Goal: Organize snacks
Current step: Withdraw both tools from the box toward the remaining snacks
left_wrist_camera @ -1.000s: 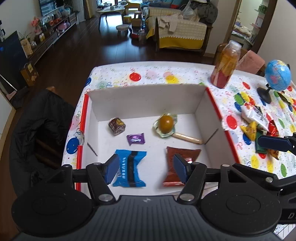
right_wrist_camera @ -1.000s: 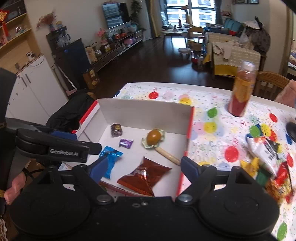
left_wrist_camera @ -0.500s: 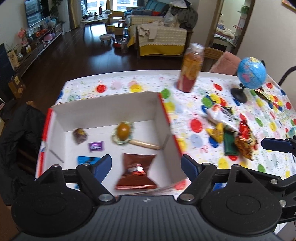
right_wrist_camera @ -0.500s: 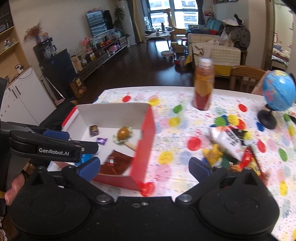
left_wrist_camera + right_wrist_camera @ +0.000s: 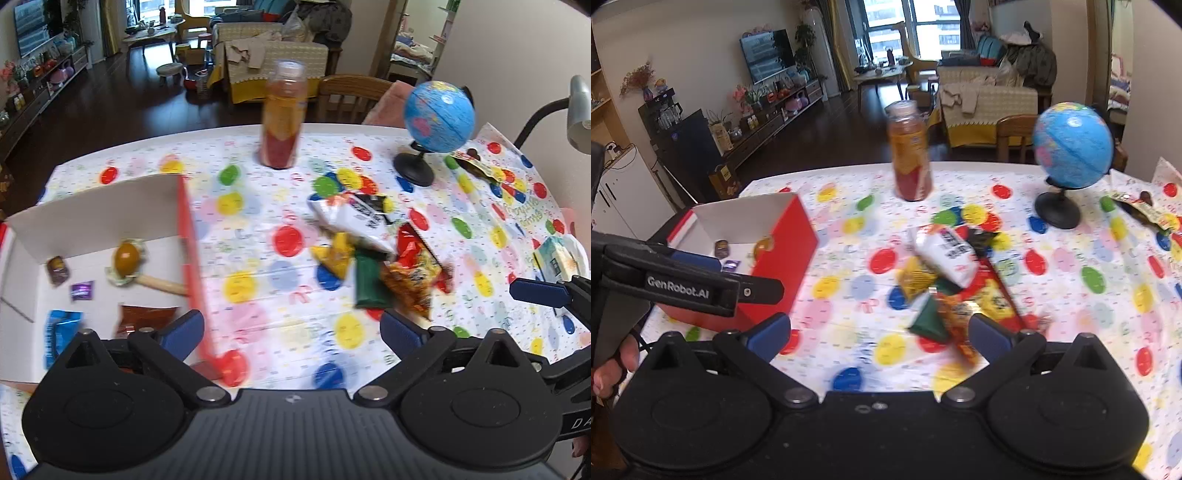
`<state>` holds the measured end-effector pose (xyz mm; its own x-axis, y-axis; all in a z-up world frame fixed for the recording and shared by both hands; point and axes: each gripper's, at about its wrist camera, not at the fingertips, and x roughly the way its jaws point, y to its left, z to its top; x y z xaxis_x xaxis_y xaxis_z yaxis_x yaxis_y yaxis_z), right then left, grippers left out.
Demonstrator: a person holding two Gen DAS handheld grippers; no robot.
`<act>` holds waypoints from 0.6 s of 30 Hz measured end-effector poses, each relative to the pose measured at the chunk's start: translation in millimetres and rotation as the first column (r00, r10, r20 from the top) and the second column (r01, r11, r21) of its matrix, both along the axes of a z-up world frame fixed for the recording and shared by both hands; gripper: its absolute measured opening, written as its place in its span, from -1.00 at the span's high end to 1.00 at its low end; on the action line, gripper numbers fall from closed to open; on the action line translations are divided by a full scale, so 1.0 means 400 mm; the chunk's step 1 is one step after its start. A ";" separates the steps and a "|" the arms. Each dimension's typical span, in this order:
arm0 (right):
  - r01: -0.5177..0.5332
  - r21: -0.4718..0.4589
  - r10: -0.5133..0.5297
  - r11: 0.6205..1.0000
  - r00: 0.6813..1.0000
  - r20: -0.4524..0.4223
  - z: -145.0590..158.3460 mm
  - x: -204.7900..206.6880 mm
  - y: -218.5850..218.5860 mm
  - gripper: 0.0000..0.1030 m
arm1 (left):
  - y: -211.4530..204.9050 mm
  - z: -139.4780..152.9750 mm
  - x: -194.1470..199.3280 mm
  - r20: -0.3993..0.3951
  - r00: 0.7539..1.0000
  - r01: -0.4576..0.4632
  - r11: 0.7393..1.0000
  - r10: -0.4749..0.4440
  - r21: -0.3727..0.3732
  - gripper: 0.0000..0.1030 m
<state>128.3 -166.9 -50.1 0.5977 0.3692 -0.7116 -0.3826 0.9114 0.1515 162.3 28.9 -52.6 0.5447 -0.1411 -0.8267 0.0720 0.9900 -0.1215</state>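
Note:
A white box with red outer sides [image 5: 96,206] stands on the left of the table. It holds a blue packet [image 5: 59,336], a red-brown pouch [image 5: 144,317], small candies and an orange ball on a wrapper [image 5: 127,258]. Right of it lies a pile of snacks: a white packet [image 5: 354,221], a yellow one [image 5: 334,254], a green one [image 5: 369,286] and an orange-red one [image 5: 413,273]. My left gripper [image 5: 291,328] hovers between box and pile, its jaws opening with nothing between them. My right gripper [image 5: 880,331] stands open and empty just short of the green packet [image 5: 929,317].
A juice bottle [image 5: 284,118] and a blue globe [image 5: 437,118] stand at the back of the dotted tablecloth. A flat packet [image 5: 476,168] lies beside the globe, a lamp [image 5: 576,110] rises at the far right, and a chair stands behind the table.
Both grippers swung right, from over the box toward the snack pile. The left jaws spread much wider and the right jaws a little wider.

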 end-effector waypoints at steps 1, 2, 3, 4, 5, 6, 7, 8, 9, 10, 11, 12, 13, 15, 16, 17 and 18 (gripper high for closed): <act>0.002 -0.005 -0.002 1.000 1.000 0.002 -0.005 0.002 -0.019 -0.99 | -0.018 -0.005 0.005 0.000 1.000 0.001 1.000 -0.001 0.002 -0.99; 0.007 -0.011 -0.007 1.000 1.000 0.001 -0.011 0.005 -0.037 -0.99 | -0.034 -0.009 0.011 -0.002 1.000 0.003 1.000 -0.003 0.003 -0.99; 0.013 -0.017 -0.013 1.000 1.000 -0.004 -0.015 0.009 -0.053 -0.99 | -0.049 -0.014 0.017 -0.005 1.000 0.004 1.000 -0.004 0.002 -0.99; 0.017 -0.020 -0.017 1.000 1.000 -0.006 -0.019 0.014 -0.070 -0.99 | -0.063 -0.019 0.023 -0.009 1.000 0.004 1.000 -0.004 0.001 -0.99; 0.019 -0.020 -0.019 1.000 1.000 -0.010 -0.024 0.020 -0.084 -0.99 | -0.076 -0.025 0.031 -0.011 1.000 0.004 1.000 -0.004 0.002 -0.99; 0.019 -0.024 -0.019 1.000 1.000 -0.019 -0.029 0.027 -0.097 -0.99 | -0.088 -0.031 0.039 -0.013 1.000 0.003 1.000 -0.003 0.004 -0.99; 0.020 -0.038 -0.021 0.999 0.999 -0.029 -0.033 0.035 -0.107 -0.99 | -0.098 -0.037 0.050 -0.015 1.000 -0.003 1.000 0.003 0.008 -0.99; 0.026 -0.058 -0.027 0.998 0.999 -0.026 -0.037 0.039 -0.117 -0.99 | -0.108 -0.043 0.060 -0.017 1.000 -0.007 1.000 0.007 0.014 -0.99; 0.027 -0.072 -0.029 0.997 0.999 -0.021 -0.041 0.043 -0.124 -0.99 | -0.115 -0.049 0.071 -0.018 1.000 -0.014 1.000 0.014 0.021 -0.99; 0.034 -0.074 -0.036 0.997 0.999 -0.022 -0.044 0.047 -0.133 -0.99 | -0.121 -0.054 0.082 -0.015 1.000 -0.024 0.999 0.024 0.028 -0.99; 0.048 -0.067 -0.050 0.997 0.998 -0.032 -0.050 0.053 -0.145 -0.98 | -0.125 -0.059 0.093 -0.013 0.999 -0.034 0.999 0.034 0.037 -0.99; 0.063 -0.054 -0.065 0.997 0.997 -0.044 -0.054 0.061 -0.155 -0.97 | -0.130 -0.065 0.106 -0.011 0.999 -0.039 0.998 0.040 0.047 -0.99; 0.079 -0.044 -0.082 0.996 0.995 -0.054 -0.059 0.069 -0.164 -0.94 | -0.134 -0.071 0.119 -0.009 0.999 -0.044 0.997 0.045 0.057 -0.99; 0.118 -0.042 -0.120 0.992 0.990 -0.069 -0.070 0.087 -0.176 -0.94 | -0.140 -0.084 0.143 -0.008 0.999 -0.049 0.996 0.050 0.070 -0.99; 0.132 -0.034 -0.134 0.991 0.988 -0.079 -0.075 0.098 -0.182 -0.94 | -0.142 -0.091 0.156 -0.009 0.999 -0.053 0.996 0.053 0.074 -0.99; 0.147 -0.021 -0.148 0.989 0.985 -0.090 -0.079 0.108 -0.188 -0.94 | -0.145 -0.098 0.169 -0.011 0.998 -0.055 0.995 0.056 0.078 -0.99; 0.166 -0.014 -0.166 0.986 0.981 -0.101 -0.084 0.119 -0.191 -0.93 | -0.147 -0.106 0.181 -0.014 0.998 -0.057 0.995 0.059 0.083 -0.99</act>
<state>175.7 -243.5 -83.8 0.5749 0.2671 -0.7734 -0.2089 0.9618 0.1768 234.8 -30.1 -95.0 0.5362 -0.0401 -0.8431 0.0127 0.9991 -0.0395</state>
